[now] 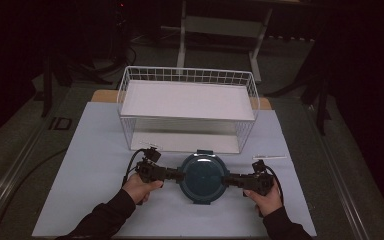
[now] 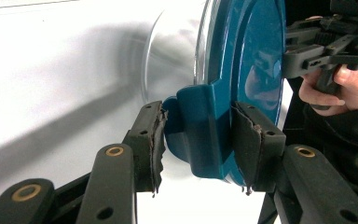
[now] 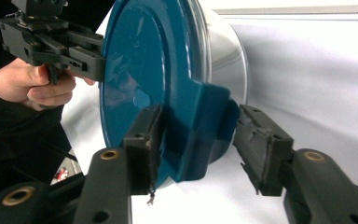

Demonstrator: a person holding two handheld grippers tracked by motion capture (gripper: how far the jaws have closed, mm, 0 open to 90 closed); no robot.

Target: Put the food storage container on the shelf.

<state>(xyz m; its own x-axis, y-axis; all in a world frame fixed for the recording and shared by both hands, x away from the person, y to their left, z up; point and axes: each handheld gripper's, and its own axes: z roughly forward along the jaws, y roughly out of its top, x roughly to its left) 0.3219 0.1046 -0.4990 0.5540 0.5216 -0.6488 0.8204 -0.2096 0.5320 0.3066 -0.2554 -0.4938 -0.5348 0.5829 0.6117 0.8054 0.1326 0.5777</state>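
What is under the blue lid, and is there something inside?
Under the blue lid is a clear round container, standing on the white table cover. Its visible wall looks empty, but the lid and glare hide most of the inside, so the contents cannot be told.

Room: dim, its far part nearly black; light falls mainly on the work surface.

Rectangular table with a pale wooden top [image 1: 266, 103], wood showing only at the far corners; the remainder lies under a pale blue-white sheet covering [image 1: 95, 160] that reaches the near edge.

Grey-green carpeted floor [image 1: 345, 150] on both sides of the table and beyond its far edge.

White metal-framed stand [image 1: 182, 35] on the floor behind the far edge, upper part cut off.

Black cables [image 1: 17, 187] trailing over the floor at left.

Small red indicator light [image 1: 122, 5], far left, in the dark.
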